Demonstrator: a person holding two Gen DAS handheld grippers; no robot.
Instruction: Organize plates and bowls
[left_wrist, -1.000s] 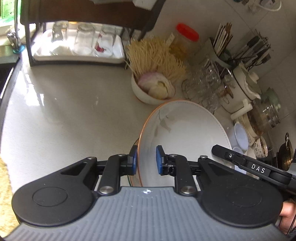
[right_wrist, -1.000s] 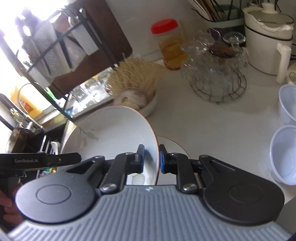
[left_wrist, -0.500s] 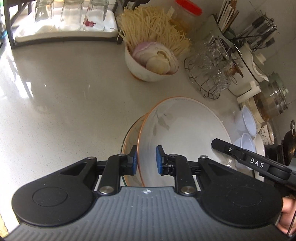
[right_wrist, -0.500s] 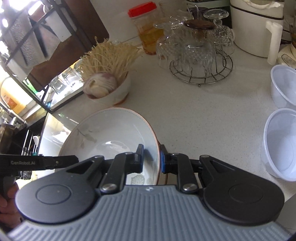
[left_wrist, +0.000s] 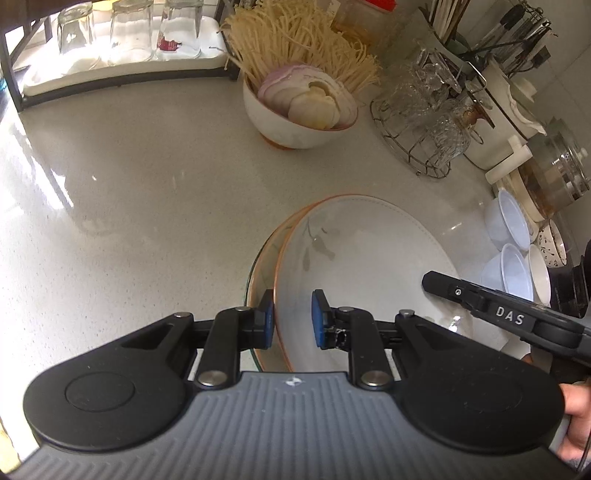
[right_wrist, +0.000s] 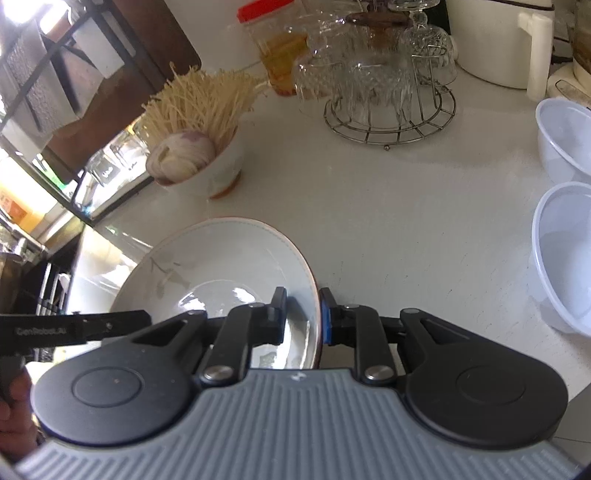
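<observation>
A large white bowl (left_wrist: 369, 251) (right_wrist: 221, 258) with an orange rim and a faint leaf print hangs low over the pale counter (left_wrist: 129, 192). My left gripper (left_wrist: 291, 321) is shut on its left rim, one blue pad inside and one outside. My right gripper (right_wrist: 303, 317) is shut on the opposite rim in the same way. Just beneath the bowl lies a second orange-rimmed dish (left_wrist: 260, 266); only its left edge shows. The bowl's bottom hides whether the two touch. Each gripper's black body shows at the edge of the other view.
A white bowl of enoki mushrooms and sliced onion (left_wrist: 299, 110) (right_wrist: 195, 162) stands behind. A wire rack of glass cups (left_wrist: 421, 110) (right_wrist: 388, 85) sits at the back right. Translucent plastic bowls (left_wrist: 513, 221) (right_wrist: 569, 251) stand on the right. A tray of upturned glasses (left_wrist: 122, 48) lies at the back left.
Both grippers have sunk toward the counter with the bowl between them, bringing it down close over the dish beneath. The grips look unchanged.
</observation>
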